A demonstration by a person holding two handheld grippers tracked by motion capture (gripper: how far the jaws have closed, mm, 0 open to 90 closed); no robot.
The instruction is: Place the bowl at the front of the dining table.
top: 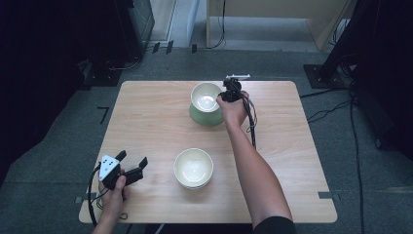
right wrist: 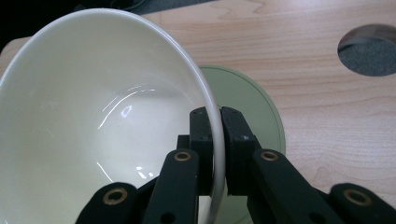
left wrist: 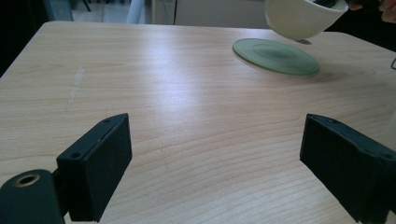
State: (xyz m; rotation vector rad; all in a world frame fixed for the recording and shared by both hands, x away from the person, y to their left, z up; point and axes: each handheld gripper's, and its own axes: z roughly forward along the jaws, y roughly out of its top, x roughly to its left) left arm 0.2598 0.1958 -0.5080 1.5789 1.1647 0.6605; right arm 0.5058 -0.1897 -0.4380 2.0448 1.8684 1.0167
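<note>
Two bowls on the wooden surface (top: 146,112). One cream bowl (top: 206,96) sits upper centre of the high view, lifted and tilted over a green plate (top: 199,116); in the left gripper view it hangs clear of the plate at upper right of the frame. The right gripper (top: 230,92) has its fingers (right wrist: 233,140) clenched on that bowl's rim, one inside, one outside, seen bottom centre of the right gripper view. The plate lies flat on the surface, just under and behind the bowl. The second cream bowl (top: 193,168) stands lower centre of the high view, well apart from the first, nothing touching it. The left gripper (top: 127,168) is at lower left of the high view, held in the hand just above the surface, fingers (left wrist: 95,168) released and wide apart, nothing between them. A round hole (right wrist: 369,49) in the surface shows upper right of the right gripper view.
</note>
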